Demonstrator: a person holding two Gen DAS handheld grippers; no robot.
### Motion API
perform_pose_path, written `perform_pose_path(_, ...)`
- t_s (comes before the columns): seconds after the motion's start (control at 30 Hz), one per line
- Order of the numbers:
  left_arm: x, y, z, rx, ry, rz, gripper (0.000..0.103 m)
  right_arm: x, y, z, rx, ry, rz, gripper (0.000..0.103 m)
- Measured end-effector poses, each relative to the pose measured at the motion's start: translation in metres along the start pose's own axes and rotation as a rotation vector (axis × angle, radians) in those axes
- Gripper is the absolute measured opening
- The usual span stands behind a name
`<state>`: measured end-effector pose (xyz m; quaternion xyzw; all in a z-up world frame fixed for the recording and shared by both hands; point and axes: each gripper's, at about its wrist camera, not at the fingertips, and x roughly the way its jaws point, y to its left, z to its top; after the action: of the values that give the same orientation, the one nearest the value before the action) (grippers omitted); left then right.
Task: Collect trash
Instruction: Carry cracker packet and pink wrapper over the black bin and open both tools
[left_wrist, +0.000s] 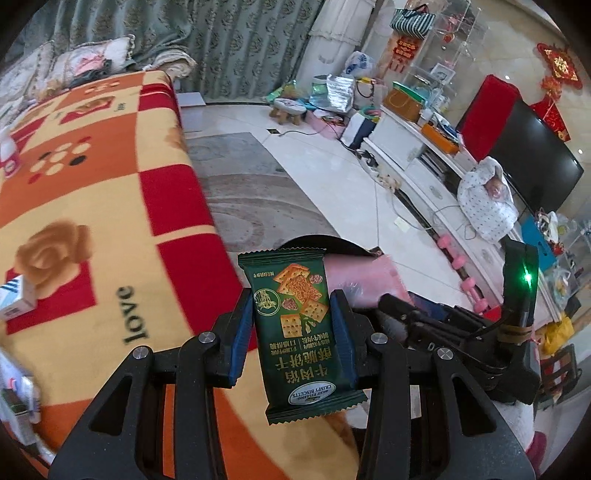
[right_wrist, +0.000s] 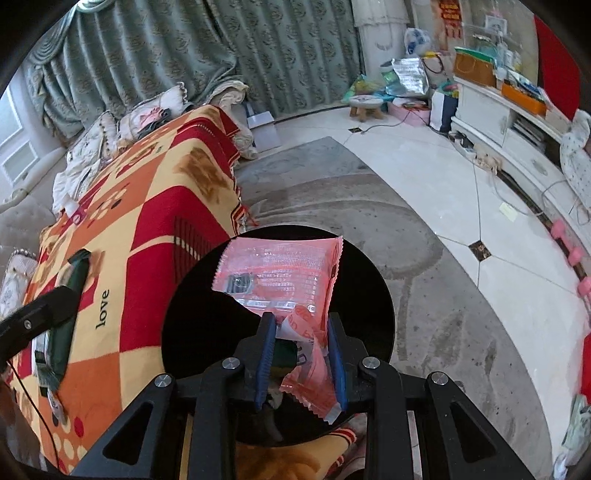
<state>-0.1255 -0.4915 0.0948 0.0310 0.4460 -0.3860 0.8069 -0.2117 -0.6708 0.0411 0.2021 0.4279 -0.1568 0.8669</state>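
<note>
While we hold both grippers over the edge of the blanket-covered table, each has a wrapper between its blue pads. Our left gripper is clamped on a dark green biscuit packet, a flat glossy foil pouch with crimped, saw-toothed ends and pictures of square crackers on its face; it stands nearly upright between the pads, pinched at its two long edges. Our right gripper has a pink plastic wrapper between its pads, thin and partly see-through, creased and folded on itself, with a serrated seam. Whether the pads press on it we cannot tell; its crumpled lower part lies between them and the broad upper part fans out above the fingertips.

Directly beneath the pink wrapper sits a round black bin, its mouth a smooth circle and its inside too dark for us to make out any contents. From the left wrist view, the bin's rim shows as a black arc just behind the green packet.

The fleece blanket is soft and checked in red, orange and cream, with brown roses and the word "love". A small white and blue carton rests on it.
</note>
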Motion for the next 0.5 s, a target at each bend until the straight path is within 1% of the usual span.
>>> perform_pose_path(0.07,0.007,-0.002,0.000,-0.007,0.004,-0.025,0.040,0.003,-0.005,0.001,0.022,0.001,-0.002,0.047)
perform_pose_path(0.1,0.009,-0.003,0.000,-0.008,0.003,-0.038,0.040,0.002,-0.008,0.002,0.041,-0.004,0.010,0.047)
perform_pose_path(0.17,0.014,-0.005,0.000,-0.005,0.011,-0.041,0.041,0.001,-0.012,0.001,0.055,-0.010,0.018,0.047)
perform_pose_path(0.23,0.018,-0.006,-0.001,-0.003,0.020,-0.036,0.047,0.001,-0.015,0.000,0.062,-0.008,0.011,0.048)
perform_pose_path(0.3,0.020,-0.007,-0.002,-0.004,0.024,-0.034,0.050,0.001,-0.018,-0.002,0.071,0.000,0.015,0.048)
perform_pose_path(0.5,0.018,-0.005,-0.006,0.000,0.026,-0.003,0.051,0.003,-0.018,-0.007,0.065,0.014,0.017,0.049)
